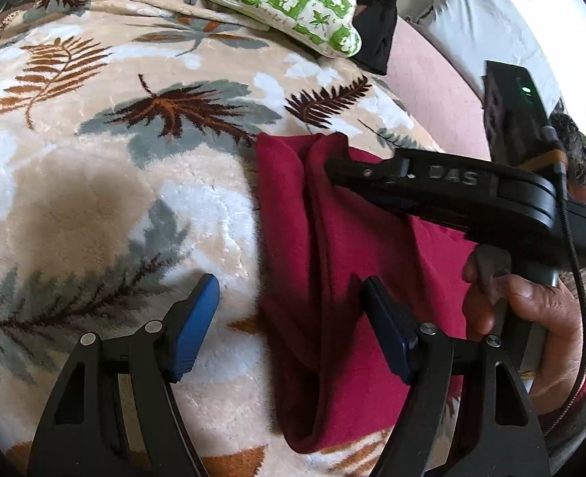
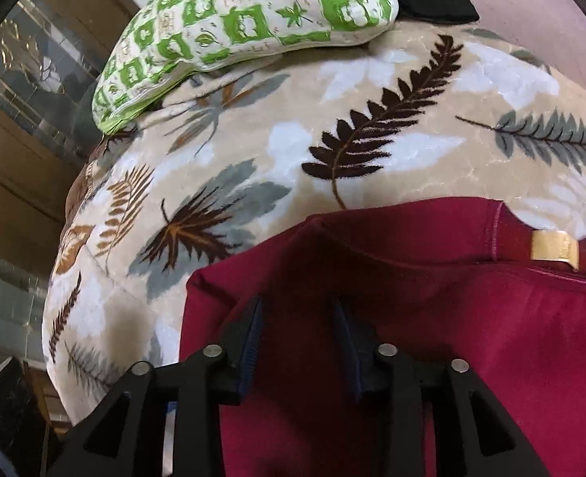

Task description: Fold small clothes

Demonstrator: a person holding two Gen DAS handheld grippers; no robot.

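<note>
No container is in view. A dark red garment (image 1: 356, 262) lies folded on a leaf-patterned blanket (image 1: 94, 183), at its near right. The left gripper (image 1: 293, 310) hangs spread over the garment's left edge, gripping nothing. The right gripper (image 2: 296, 318), angled down over the cloth, stands parted with nothing pinched; a hand (image 1: 531, 310) grips its handle. A green-checked pillow (image 2: 245, 20) and black cloth (image 1: 376, 8) lie far off.
</note>
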